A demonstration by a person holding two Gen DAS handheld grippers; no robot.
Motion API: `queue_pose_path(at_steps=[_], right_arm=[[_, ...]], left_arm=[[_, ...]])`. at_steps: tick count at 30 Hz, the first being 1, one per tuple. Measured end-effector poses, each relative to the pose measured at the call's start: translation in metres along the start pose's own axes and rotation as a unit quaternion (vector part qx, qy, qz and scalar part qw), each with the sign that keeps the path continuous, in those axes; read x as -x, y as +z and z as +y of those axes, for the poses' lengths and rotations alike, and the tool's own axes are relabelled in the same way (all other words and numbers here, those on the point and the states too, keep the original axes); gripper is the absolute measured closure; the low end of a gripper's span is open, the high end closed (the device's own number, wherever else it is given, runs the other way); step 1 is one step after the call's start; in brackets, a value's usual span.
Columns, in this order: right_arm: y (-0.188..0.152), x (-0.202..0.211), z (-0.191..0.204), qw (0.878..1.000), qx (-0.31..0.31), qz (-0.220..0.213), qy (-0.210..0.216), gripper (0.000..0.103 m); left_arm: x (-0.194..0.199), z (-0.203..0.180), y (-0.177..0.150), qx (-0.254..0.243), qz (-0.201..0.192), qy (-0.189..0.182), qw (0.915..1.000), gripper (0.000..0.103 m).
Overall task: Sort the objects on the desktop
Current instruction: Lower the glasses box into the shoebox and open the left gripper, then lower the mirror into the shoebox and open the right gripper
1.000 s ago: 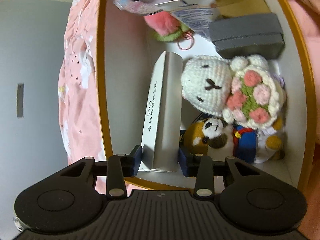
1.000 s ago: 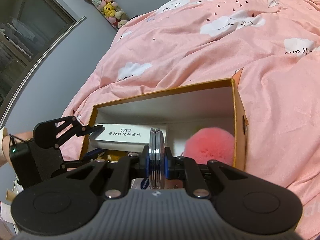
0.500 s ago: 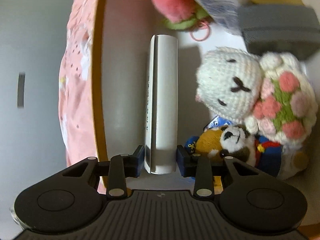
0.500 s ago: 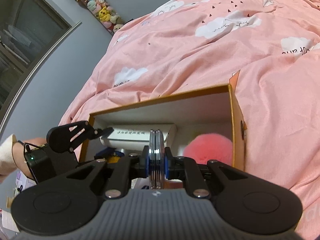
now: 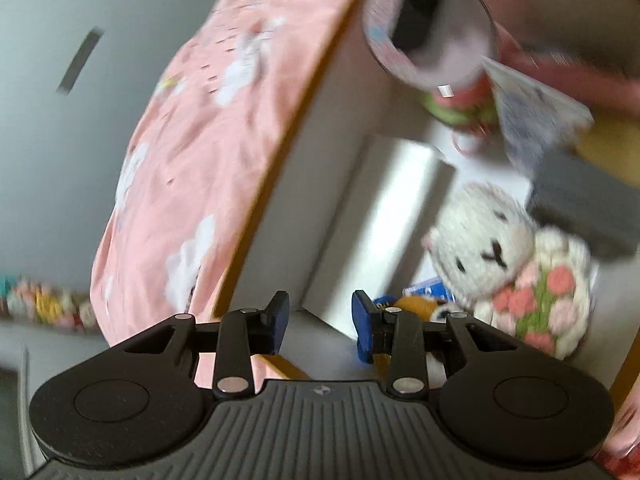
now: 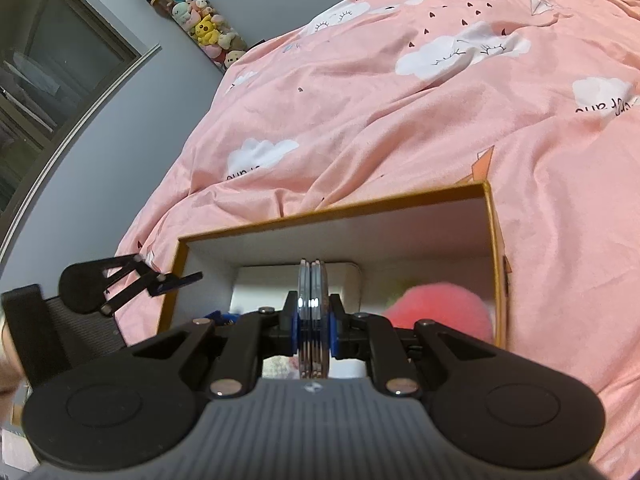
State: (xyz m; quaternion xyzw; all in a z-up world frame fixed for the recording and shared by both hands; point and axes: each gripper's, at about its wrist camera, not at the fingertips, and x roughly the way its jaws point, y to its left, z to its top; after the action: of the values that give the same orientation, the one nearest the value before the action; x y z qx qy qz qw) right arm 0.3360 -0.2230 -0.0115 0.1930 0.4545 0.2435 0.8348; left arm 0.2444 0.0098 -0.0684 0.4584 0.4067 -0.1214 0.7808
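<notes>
A white oblong box (image 5: 384, 220) stands on edge inside the orange-rimmed storage box (image 5: 288, 136), close along its white wall. My left gripper (image 5: 318, 320) is open and holds nothing. It sits just short of the white box's near end, by the storage box's rim. From the right wrist, the left gripper (image 6: 176, 280) shows at the storage box's (image 6: 332, 214) left rim. My right gripper (image 6: 315, 320) is shut on a round flat silver-edged disc (image 6: 314, 300) held above the storage box. In the left wrist view that disc (image 5: 432, 36) hangs blurred over the far end.
Inside the storage box lie a crocheted white bunny with a bouquet (image 5: 492, 248), a small dog plush (image 5: 420, 304), a grey case (image 5: 588, 208), a pink pompom (image 6: 440, 312) and a paper tag (image 5: 528, 116). Pink bedding (image 6: 400, 120) surrounds the storage box.
The left gripper has drawn back off the white box's end, risen a little and rolled. The white box stays on edge by the wall. The right gripper keeps still with the disc.
</notes>
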Motion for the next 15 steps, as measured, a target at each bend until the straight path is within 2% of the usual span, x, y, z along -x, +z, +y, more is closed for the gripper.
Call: queue_pose_path(at_steps=[3,6,10,15], right_arm=[[0.004,-0.010,0.002,1.000,0.000,0.009,0.008,0.088],[0.005,-0.024,0.004,0.999,0.001,0.034,-0.005,0.088],[0.000,-0.040,0.011,0.998,0.014,0.059,-0.009,0.088],[0.008,-0.041,0.026,0.999,0.031,0.041,-0.006,0.088]], left_arm=[[0.007,0.019,0.005,0.078,-0.002,-0.003,0.9969,0.062],[0.037,0.013,-0.013,0.151,-0.002,-0.008,0.9885,0.062],[0.059,0.011,-0.021,0.205,0.001,0.004,0.9788,0.062],[0.073,0.010,-0.027,0.289,0.006,-0.003,0.9572,0.062]])
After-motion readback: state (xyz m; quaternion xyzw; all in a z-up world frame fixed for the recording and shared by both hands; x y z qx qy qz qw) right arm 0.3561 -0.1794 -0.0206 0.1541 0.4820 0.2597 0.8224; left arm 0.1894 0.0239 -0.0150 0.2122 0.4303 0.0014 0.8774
